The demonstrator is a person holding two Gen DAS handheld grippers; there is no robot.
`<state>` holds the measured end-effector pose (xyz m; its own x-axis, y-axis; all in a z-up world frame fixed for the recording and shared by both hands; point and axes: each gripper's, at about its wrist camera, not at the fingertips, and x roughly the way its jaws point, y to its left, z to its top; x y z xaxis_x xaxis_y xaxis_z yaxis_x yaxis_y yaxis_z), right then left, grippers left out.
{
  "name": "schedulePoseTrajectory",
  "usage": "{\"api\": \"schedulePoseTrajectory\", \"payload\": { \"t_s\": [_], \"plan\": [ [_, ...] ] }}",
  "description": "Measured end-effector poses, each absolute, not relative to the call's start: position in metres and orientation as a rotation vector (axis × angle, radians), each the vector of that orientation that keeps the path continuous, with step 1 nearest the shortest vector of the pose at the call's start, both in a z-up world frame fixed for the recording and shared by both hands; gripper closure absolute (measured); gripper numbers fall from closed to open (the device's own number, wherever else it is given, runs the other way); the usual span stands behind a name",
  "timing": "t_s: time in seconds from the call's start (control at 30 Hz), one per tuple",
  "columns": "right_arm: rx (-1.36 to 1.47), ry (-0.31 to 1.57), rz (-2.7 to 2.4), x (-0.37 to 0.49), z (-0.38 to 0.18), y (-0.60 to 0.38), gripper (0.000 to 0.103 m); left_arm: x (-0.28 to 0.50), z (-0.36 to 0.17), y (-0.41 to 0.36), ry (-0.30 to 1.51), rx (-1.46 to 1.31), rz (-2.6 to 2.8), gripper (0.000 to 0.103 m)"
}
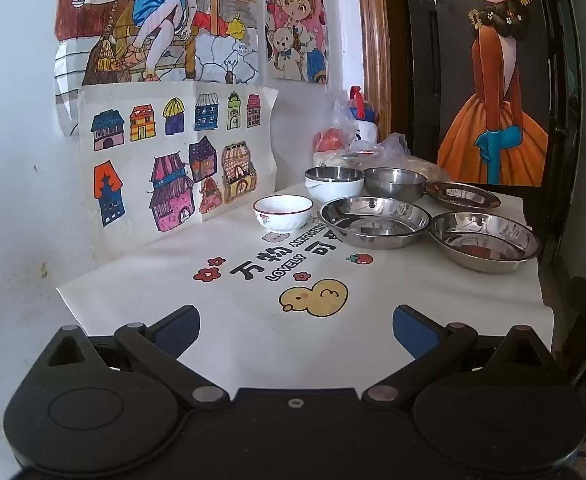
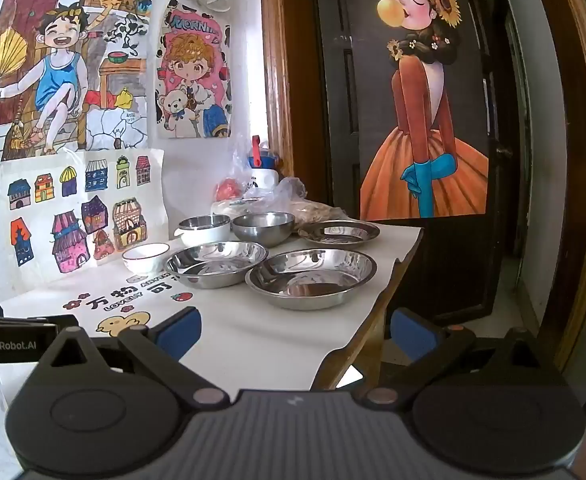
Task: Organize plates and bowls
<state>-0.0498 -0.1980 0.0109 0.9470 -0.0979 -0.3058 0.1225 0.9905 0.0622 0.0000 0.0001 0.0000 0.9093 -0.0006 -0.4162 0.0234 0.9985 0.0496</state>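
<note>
Left wrist view shows the left gripper (image 1: 296,328) released, holding nothing, as is the right gripper (image 2: 296,330). At about 11 o'clock stands an empty ceramic bowl (image 1: 283,211), probably fragile; at 1 o'clock, empty steel plates (image 1: 376,220), likely light and slippery, best pinched at the rim.

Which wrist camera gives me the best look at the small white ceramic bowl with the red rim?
Left wrist: the small white bowl is larger there, with nothing covering it. In the right wrist view it is smaller and sits close beside a steel plate.
</note>
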Motion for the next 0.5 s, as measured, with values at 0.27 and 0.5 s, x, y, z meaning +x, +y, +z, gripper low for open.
{"api": "schedulePoseTrajectory", "payload": {
  "t_s": [0.27,0.5],
  "plan": [
    [0.076,0.31,-0.106,-0.051,0.0116,-0.1964,0.0,0.0,-0.0001,-0.0002,0.427,0.057,-0.01,0.001],
    [0.082,0.31,-0.11,-0.051,0.011,-0.1967,0.0,-0.0001,0.0,-0.0001,0.425,0.057,-0.011,0.001]
  ]
}}
